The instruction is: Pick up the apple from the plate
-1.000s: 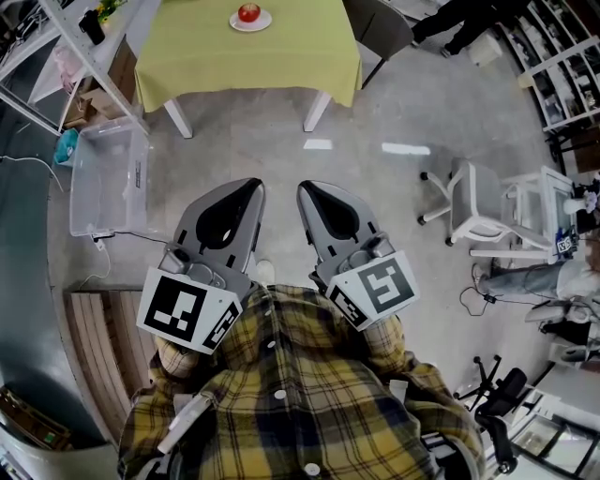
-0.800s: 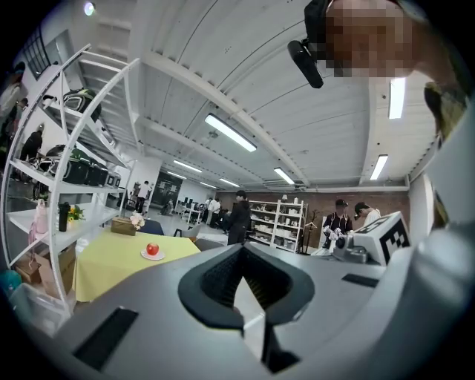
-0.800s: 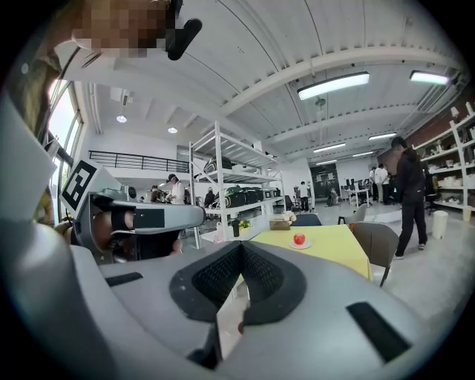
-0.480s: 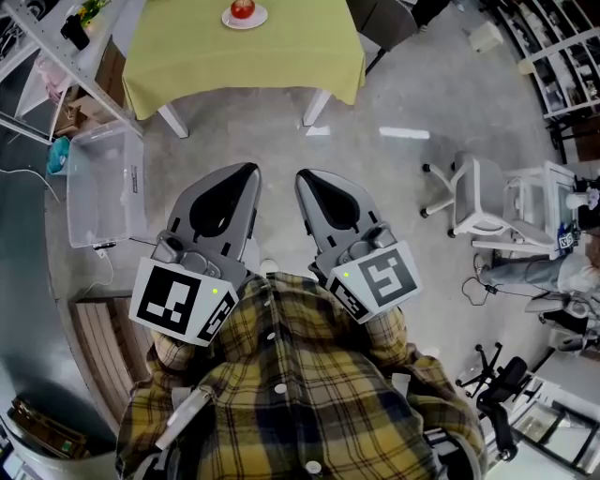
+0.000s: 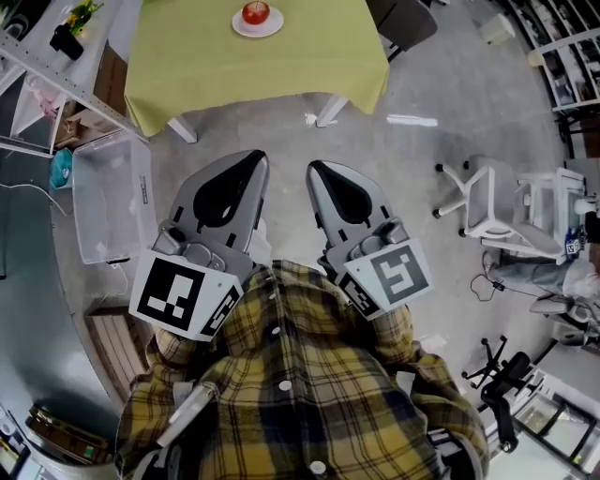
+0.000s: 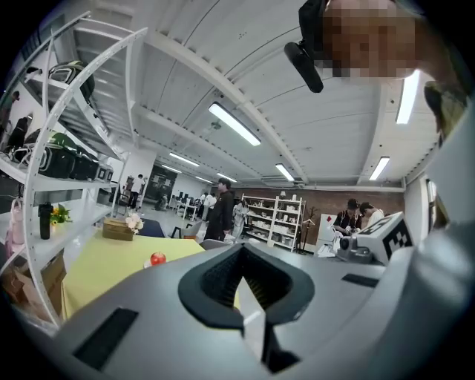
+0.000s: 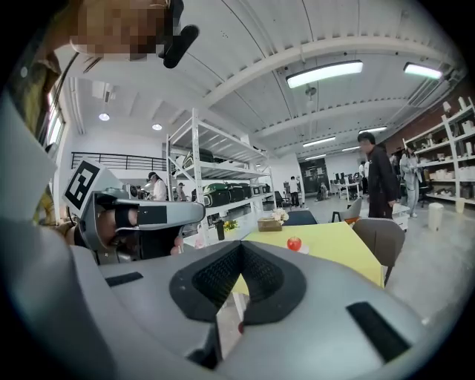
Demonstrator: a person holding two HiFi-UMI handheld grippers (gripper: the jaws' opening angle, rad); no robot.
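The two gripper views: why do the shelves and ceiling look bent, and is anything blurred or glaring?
Left gripper view: the wide-angle lens bows the shelf rack into an arc, and the corners go dark. Right gripper view: the ceiling lamp glares white; the distant apple is small yet sharp. Head view: evenly lit, table edges bowed.

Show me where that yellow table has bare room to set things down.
Bare: the yellow cloth between the plate and the near edge, and right of the plate to the cloth's edge. Crowded: the far end by the box with flowers; the apple fills the plate.
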